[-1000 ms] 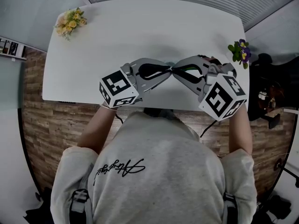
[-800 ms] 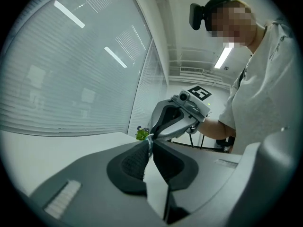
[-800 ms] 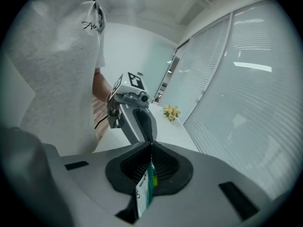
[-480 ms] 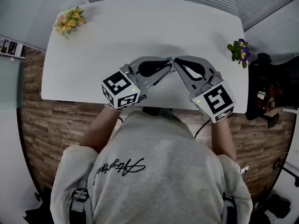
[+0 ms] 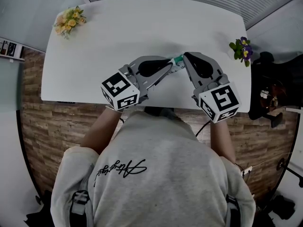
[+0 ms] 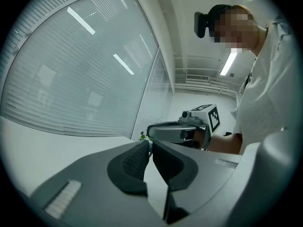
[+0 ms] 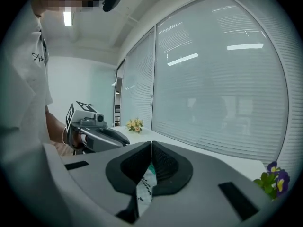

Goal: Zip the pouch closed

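A small white pouch with green print (image 5: 177, 60) hangs above the white table (image 5: 142, 27), stretched between the two gripper tips. My left gripper (image 5: 169, 64) is shut on its left end; in the left gripper view the jaws of the left gripper (image 6: 150, 143) meet with only a thin sliver between them. My right gripper (image 5: 185, 56) is shut on the pouch's right end, and the pouch (image 7: 143, 187) shows pinched behind the pads of the right gripper (image 7: 151, 143). Most of the pouch, and any zip on it, is hidden by the jaws.
Yellow flowers (image 5: 70, 20) lie at the table's far left corner, purple flowers (image 5: 242, 50) at its right edge. Both grippers hover close to the near table edge, by the person's chest. Dark furniture (image 5: 267, 79) stands right of the table.
The right gripper has rolled and swung to the right, away from the left one. The tips, which met before, now stand apart with a strip of pouch showing between them. The left gripper barely moved.
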